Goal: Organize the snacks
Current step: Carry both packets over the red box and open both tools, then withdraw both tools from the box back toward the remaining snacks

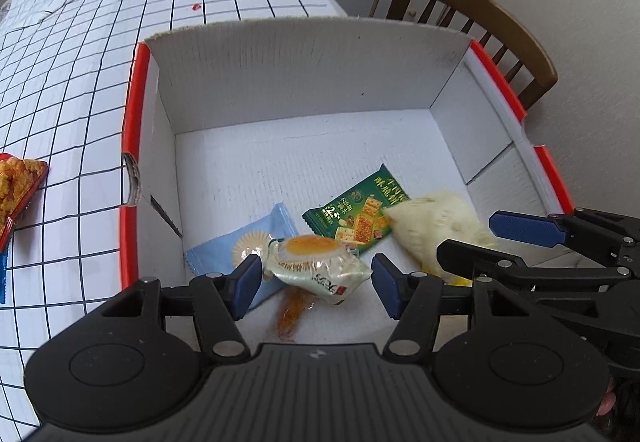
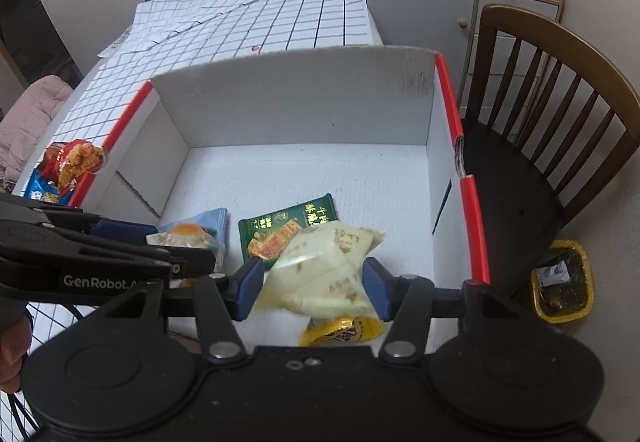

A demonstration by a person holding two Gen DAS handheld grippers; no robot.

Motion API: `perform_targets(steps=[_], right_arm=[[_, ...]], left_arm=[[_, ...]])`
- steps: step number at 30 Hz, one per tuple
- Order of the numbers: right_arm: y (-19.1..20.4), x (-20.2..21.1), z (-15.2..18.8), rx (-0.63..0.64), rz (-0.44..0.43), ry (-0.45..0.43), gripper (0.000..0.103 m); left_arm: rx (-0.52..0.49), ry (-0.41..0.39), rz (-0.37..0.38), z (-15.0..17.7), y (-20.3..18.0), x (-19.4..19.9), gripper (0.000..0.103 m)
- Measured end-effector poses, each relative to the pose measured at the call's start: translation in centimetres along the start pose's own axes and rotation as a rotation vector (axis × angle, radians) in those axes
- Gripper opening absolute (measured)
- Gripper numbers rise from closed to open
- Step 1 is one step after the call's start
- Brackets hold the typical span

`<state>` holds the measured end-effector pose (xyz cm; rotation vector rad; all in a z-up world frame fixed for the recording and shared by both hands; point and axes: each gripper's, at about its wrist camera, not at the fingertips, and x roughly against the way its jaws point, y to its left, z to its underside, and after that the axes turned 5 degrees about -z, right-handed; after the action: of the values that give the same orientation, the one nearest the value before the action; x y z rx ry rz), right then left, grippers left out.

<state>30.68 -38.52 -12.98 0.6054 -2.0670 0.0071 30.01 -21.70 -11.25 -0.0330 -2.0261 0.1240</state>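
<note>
A white cardboard box with red rims stands on the checked tablecloth; it also shows in the right wrist view. Inside lie a green cracker packet, a light blue packet, an orange sweet and a yellow packet. My left gripper is open over the box, with a pale egg-picture packet between its fingers, apparently loose. My right gripper is open around a pale cream packet, blurred in the left wrist view.
More snack packets lie on the tablecloth left of the box. A wooden chair stands right of the box, with a yellow bin on the floor. A cabinet with clutter is behind.
</note>
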Motion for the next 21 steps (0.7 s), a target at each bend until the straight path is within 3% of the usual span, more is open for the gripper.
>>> perform_targets(steps=[1,3,5,21], right_arm=[[0.0,0.3,0.0,0.001,0.0,-0.007,0.059],[0.0,0.8,-0.1,-0.003,0.017,-0.025,0.073],[-0.1,1.5,-0.1,-0.011,0.01,-0.04,0.075],[5.3,6.9,-0.5,0.088,-0.088,-0.154,0.086]], left_arm=[[0.003,-0.01,0.003,0.0,0.1,0.3,0.06],[0.011,-0.027,0.009,0.1,0.3,1.1,0.063],[0.021,-0.054,0.01,0.2,0.5,2.1,0.07],[0.053,-0.22,0.037,2.4,4.2,10.0,0.072]])
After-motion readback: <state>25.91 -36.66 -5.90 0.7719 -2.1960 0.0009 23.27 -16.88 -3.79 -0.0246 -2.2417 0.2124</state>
